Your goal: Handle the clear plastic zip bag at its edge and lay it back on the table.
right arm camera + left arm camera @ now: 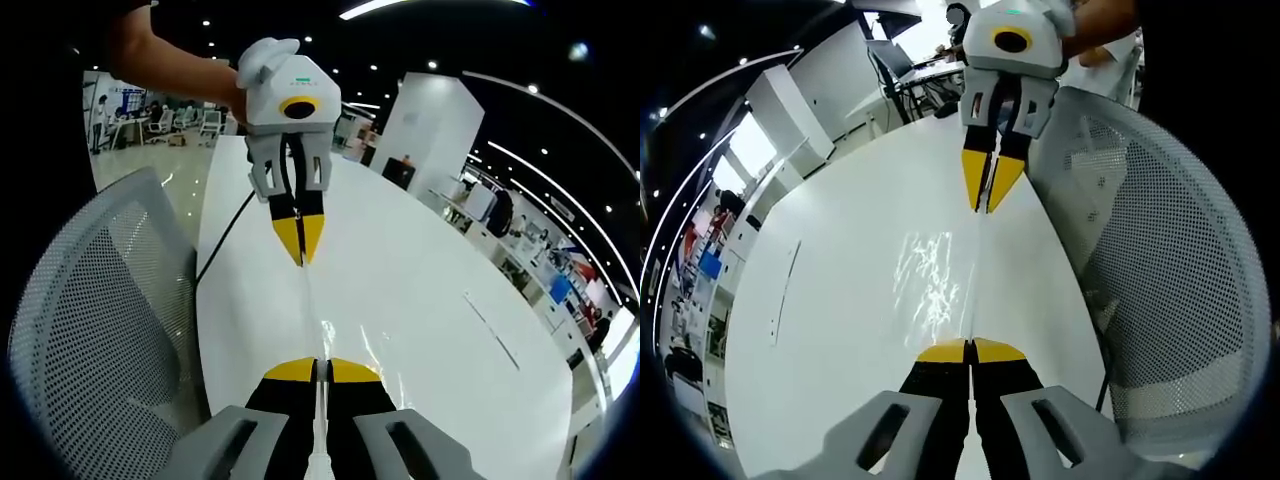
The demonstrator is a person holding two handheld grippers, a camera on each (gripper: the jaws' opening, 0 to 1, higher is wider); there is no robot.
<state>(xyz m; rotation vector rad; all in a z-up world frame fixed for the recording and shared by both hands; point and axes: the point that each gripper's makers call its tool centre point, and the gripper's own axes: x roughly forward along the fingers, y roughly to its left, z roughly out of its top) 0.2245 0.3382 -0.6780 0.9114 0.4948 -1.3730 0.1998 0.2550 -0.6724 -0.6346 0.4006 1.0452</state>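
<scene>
Left gripper view: my left gripper [970, 351] sits at the bottom, yellow-tipped fingers [942, 352] pressed together on the near edge of the clear plastic zip bag [940, 275]. The bag stretches away over the white worktop [840, 300], glinting with creases. At its far edge the right gripper [990, 185] points toward me, its fingers closed on the bag. A white mesh chair [1160, 280] stands just beside the worktop.
</scene>
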